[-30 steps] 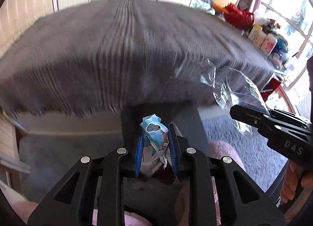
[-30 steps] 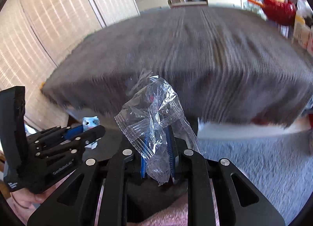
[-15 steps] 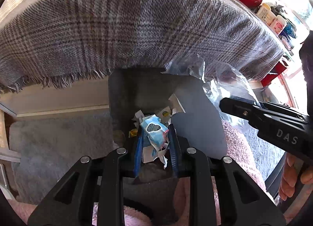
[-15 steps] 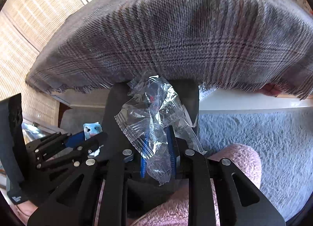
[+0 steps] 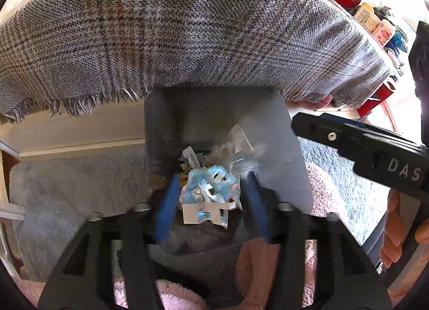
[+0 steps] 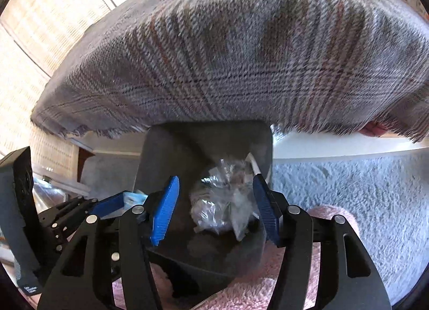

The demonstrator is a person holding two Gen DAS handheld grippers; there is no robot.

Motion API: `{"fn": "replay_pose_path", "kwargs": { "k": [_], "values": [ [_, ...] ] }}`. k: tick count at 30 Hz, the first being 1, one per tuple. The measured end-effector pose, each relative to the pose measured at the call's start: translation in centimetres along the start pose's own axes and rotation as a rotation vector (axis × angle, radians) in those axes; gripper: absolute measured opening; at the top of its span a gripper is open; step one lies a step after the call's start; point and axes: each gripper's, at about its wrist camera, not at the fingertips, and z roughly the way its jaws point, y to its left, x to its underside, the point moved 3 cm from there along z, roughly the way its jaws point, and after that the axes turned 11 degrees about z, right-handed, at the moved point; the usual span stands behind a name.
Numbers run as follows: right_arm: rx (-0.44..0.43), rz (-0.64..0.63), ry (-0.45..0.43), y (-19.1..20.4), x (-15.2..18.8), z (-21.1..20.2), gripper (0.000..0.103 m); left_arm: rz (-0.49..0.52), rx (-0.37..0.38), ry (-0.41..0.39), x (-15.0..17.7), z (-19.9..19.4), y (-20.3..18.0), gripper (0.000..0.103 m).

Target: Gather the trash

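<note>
Because the trash is meant to end up in one container, we see everything gathered over a dark grey bin (image 5: 214,122) standing on pale carpet (image 5: 67,181), tucked under the fringed edge of a large plaid blanket (image 5: 174,31) that fills the upper half of both views from nine o'clock round to three o'clock. The bin's open mouth sits at the centre of each picture, which we judge is why both tools point steeply down into it. From the left wrist view, the left gripper (image 5: 210,200) has its blue-padded jaws opening, and a crumpled blue and white wrapper (image 5: 207,189) lies loose between them without either pad pressing on it, above paper scraps (image 5: 191,158) already in the bin. At three o'clock in that view, the right gripper (image 5: 303,125) reaches in beside it, held by a hand (image 5: 396,232) at four o'clock. From the right wrist view, its jaws are likewise opening, and a clear plastic bag (image 6: 225,200), balled up, sits free between the pads over the bin's interior. Both pieces appear to be dropping in; neither tool grips anything now.
</note>
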Motion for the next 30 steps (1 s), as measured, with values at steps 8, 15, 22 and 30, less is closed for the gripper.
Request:
{"fn": "replay_pose_path", "kwargs": {
  "k": [8,15,22,30],
  "values": [
    [-0.01,0.021,-0.069,-1.1,-0.7,-2.5,0.077,0.013,-0.046,-0.044,-0.5,-2.1,-0.1,0.091],
    [-0.043,0.029,-0.238,-1.4,-2.0,-7.5,0.1,0.024,-0.07,-0.152,-2.5,-6.5,-0.5,0.095],
    [0.003,-0.036,-0.451,0.2,-4.1,-14.2,0.1,0.06,-0.143,-0.344,-6.3,-14.2,-1.2,0.095],
    [-0.001,-0.051,-0.713,1.7,-5.5,-22.9,0.1,0.097,-0.209,-0.565,-9.4,-24.2,-2.1,0.095]
  ]
}}
